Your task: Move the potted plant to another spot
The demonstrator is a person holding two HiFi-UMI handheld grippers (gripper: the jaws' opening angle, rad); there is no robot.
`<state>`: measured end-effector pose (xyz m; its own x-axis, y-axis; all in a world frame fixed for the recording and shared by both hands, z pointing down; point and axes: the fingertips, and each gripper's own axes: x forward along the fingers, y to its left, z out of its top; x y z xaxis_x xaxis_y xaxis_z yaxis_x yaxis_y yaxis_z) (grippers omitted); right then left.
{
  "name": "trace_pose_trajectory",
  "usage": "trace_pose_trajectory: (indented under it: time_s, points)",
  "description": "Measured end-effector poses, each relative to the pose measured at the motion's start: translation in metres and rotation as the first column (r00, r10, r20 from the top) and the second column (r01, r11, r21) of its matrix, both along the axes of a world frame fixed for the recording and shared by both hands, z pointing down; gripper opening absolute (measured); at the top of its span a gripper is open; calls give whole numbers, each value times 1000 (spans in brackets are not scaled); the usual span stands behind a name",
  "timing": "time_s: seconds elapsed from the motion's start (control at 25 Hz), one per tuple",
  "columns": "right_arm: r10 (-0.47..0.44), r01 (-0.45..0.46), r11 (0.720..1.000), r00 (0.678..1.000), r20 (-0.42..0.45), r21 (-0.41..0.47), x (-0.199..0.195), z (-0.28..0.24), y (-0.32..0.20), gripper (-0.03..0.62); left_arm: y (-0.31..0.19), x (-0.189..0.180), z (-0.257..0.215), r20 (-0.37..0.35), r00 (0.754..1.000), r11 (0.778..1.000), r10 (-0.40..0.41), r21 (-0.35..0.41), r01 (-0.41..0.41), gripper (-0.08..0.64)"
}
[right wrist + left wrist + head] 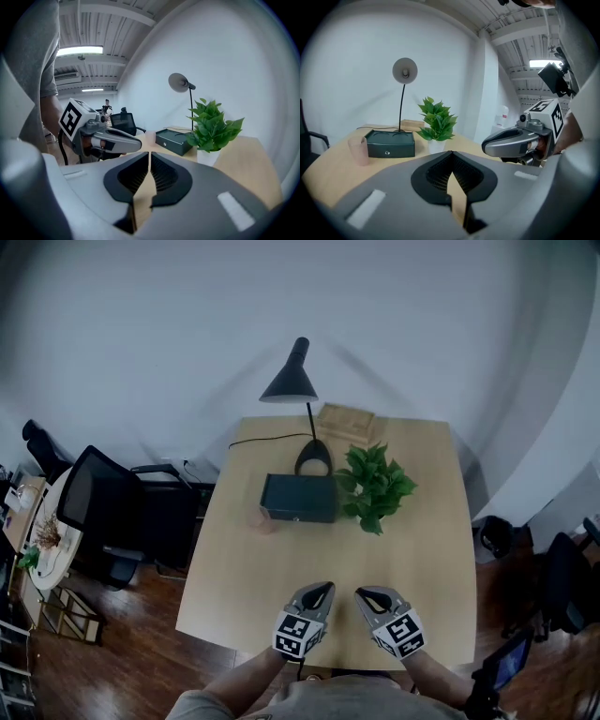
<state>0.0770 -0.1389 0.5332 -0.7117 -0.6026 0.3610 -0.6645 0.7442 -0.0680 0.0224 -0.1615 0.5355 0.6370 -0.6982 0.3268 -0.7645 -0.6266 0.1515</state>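
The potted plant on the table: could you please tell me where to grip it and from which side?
Probably the white pot, low, under the foliage: the leaves overhang it and would crush. Come from the near side or, in the head view, its right, where the table is bare; the dark box stands close on its left.

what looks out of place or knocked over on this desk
Nothing stands out. The potted plant, lamp, dark box and pink cup all stand upright on the table, with nothing spilled. The left gripper and right gripper are shut and empty near its front edge.
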Motion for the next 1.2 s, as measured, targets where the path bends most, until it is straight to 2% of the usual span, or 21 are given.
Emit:
trace_pose_trajectory:
  time_s: [0.08, 0.36, 0.72, 0.96, 1.2]
  points:
    - [12, -12, 1000, 1000, 2, 8, -7, -4, 14, 8, 17, -4, -4, -10, 1000, 1000, 14, 7, -14, 3]
    - [66, -66, 998, 998, 23, 8, -35, -17, 89, 8, 94, -31, -24, -62, 997, 998, 46, 36, -44, 3]
    - [103, -103, 995, 994, 30, -7, -57, -28, 184, 8, 177, -59, -25, -125, 991, 999, 47, 4, -47, 3]
    - [80, -80, 997, 996, 40, 6, -56, -38, 211, 7, 214, -56, -28, -117, 992, 999, 37, -6, -38, 3]
    - [57, -59, 997, 997, 46, 45, -21, -48, 232, 7, 236, -24, -30, -117, 993, 1000, 1, -1, -1, 3]
